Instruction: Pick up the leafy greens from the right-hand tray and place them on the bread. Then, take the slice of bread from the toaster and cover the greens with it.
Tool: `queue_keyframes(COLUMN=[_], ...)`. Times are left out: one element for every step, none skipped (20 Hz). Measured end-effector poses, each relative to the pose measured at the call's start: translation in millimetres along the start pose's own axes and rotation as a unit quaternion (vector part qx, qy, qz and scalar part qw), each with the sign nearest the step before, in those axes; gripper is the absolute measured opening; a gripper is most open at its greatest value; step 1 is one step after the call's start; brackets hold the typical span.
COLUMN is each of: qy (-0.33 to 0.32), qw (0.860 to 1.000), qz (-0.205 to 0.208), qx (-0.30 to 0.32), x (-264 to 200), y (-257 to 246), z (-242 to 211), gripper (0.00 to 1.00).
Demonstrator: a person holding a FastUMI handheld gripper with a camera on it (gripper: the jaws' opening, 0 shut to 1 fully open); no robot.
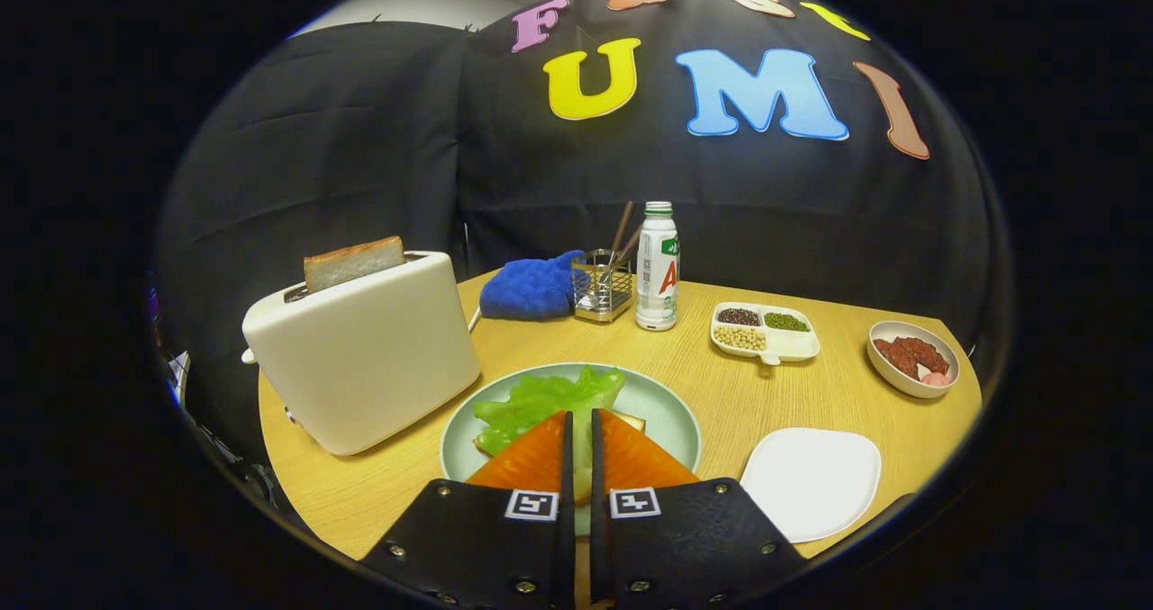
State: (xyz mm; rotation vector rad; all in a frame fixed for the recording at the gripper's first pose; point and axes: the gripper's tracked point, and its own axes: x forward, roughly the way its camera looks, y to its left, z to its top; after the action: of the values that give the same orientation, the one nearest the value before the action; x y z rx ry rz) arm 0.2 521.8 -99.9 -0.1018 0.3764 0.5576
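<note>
The leafy greens [540,403] lie spread over a slice of bread [633,422] on a pale green plate [671,412], just ahead of my fingers. My gripper [581,414] is shut on the near edge of the greens, and a pale strip of leaf shows in the narrow gap between the fingers. The fingers hide most of the bread. Left of the plate stands a white toaster [369,353] with a browned bread slice [353,262] sticking up out of its slot. The white right-hand tray [811,484] holds nothing.
Behind the plate stand a blue cloth [531,287], a wire holder with sticks [602,286] and a white bottle [658,268]. A divided dish of beans [764,331] and a bowl of reddish food [912,358] sit at the far right of the wooden table [811,394].
</note>
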Motion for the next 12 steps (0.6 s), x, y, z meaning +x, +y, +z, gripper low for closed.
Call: queue_keyframes(qy=[0.001, 0.003, 0.0, -0.005, -0.016, -0.029, -0.044, -0.053, -0.063, -0.072, -0.083, -0.093], qw=[1.0, 1.0, 1.0, 1.0, 1.0, 0.999, 0.998, 0.997, 0.995, 0.993, 0.991, 0.988], qz=[-0.003, -0.009, -0.015, -0.021, -0.024, -0.027, -0.036, -0.051, -0.074, -0.093, -0.108, -0.126], qx=[-0.002, -0.001, 0.0, 0.003, 0.008, 0.012, 0.011, 0.006, 0.003, 0.001, 0.002, 0.003], x=[-5.6, -7.4, -5.8, -6.2, -9.3, -11.6, -17.1, -24.5, -34.6, -42.5, -47.1, -53.7], y=[-2.8, -4.1, -7.7, -12.3, -12.5, -12.9, -15.6, -19.0, -23.4, -25.6, -25.9, -26.8], z=[0.2, -0.5, -0.9, 0.4, 4.6, 9.7, 16.0, 20.6, 24.5, 28.2, 33.2, 37.4], gripper=[0.15, 0.18, 0.23, 0.27, 0.31, 0.32, 0.36, 0.36, 0.37, 0.37, 0.37, 0.37])
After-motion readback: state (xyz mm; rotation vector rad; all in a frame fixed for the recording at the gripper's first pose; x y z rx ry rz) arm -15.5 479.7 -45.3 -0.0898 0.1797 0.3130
